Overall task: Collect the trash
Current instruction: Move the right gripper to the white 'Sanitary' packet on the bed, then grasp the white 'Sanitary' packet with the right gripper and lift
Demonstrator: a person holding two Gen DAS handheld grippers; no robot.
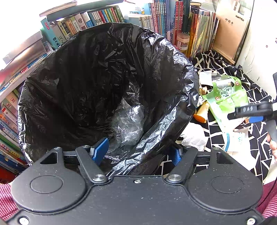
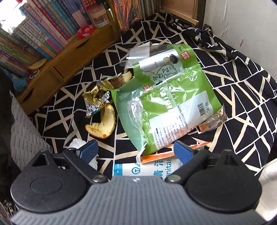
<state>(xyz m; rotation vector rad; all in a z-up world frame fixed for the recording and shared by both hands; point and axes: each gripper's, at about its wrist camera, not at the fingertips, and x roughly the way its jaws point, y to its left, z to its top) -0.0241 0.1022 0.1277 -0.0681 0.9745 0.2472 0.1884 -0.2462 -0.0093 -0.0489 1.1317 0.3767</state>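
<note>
A bin lined with a black bag fills the left wrist view, with clear plastic film at its bottom. My left gripper is open and its fingers stand either side of the bin's near rim. Trash lies on the black-and-white cloth: a green snack bag, a gold foil wrapper, a fruit peel, a crumpled tissue and a blue-and-white wipes pack. My right gripper is open, hovering just above the green bag's near edge. It also shows at the right edge as the right gripper.
Bookshelves packed with books stand behind the bin. A wooden drawer unit with a small jar borders the cloth at the left. A white wall closes the right side. A grey mesh bin wall stands at the left.
</note>
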